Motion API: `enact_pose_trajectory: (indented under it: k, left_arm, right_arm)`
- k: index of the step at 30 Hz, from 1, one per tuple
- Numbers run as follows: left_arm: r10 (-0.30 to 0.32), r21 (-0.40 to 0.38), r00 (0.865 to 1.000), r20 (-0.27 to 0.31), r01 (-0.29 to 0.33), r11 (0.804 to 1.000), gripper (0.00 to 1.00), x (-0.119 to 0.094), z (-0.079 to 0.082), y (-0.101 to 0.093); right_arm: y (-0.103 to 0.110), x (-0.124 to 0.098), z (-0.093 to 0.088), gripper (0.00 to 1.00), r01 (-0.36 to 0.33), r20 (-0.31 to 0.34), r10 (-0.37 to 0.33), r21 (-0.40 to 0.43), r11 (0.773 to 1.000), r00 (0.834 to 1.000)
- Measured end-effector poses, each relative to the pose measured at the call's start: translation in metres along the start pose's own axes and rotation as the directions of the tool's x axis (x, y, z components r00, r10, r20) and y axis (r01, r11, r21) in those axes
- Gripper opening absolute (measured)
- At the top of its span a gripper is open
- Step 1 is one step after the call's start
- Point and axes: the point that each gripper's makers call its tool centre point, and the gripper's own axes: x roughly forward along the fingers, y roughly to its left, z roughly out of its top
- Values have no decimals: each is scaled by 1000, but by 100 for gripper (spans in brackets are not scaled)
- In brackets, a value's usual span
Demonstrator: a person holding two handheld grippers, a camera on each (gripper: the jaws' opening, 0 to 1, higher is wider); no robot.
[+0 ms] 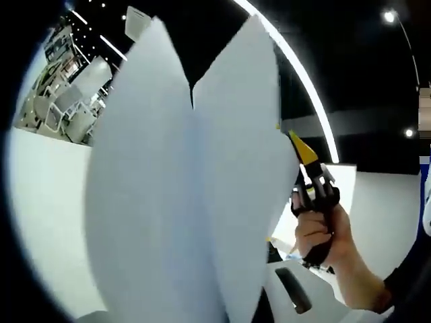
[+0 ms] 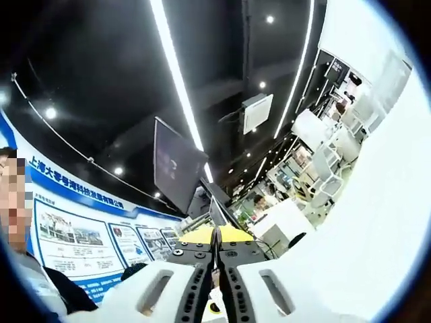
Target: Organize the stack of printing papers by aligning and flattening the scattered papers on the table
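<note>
A stack of white printing papers [image 1: 188,202] stands upright close in front of the left gripper view, fanned into two curved lobes. It rises from between my left gripper's jaws. One white finger [image 1: 294,289] shows beside the sheets; the other is hidden behind them. My right gripper [image 1: 296,142], held by a hand [image 1: 323,235], has its yellow tips at the stack's right edge. In the right gripper view my right gripper [image 2: 215,237] has its jaws pressed together, and white paper [image 2: 377,202] curves away along the right side.
Both views tilt up toward a dark ceiling with long light strips [image 2: 176,87]. A hanging monitor [image 2: 176,165] and a poster wall [image 2: 74,235] lie ahead of the right gripper. Desks and chairs [image 1: 67,101] stand far off. A person is at the left edge.
</note>
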Motion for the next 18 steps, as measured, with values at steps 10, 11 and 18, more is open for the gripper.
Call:
enact_pose_trajectory:
  k: [10,11,18]
  left_arm:
    - [11,-3,1000,-4,-11,1000,6,0,-1,2]
    - [11,-3,1000,-4,-11,1000,6,0,-1,2]
    - [8,-6,1000,-4,-8,1000,6,0,-1,2]
  right_arm:
    - [-2,-5,15,8,11,48,-11,3,1000,999]
    - [-3,-5,17,9,10,52,-10,0,1000,999]
    - [-4,-8,25,19,41,76,-37,-48,998,996]
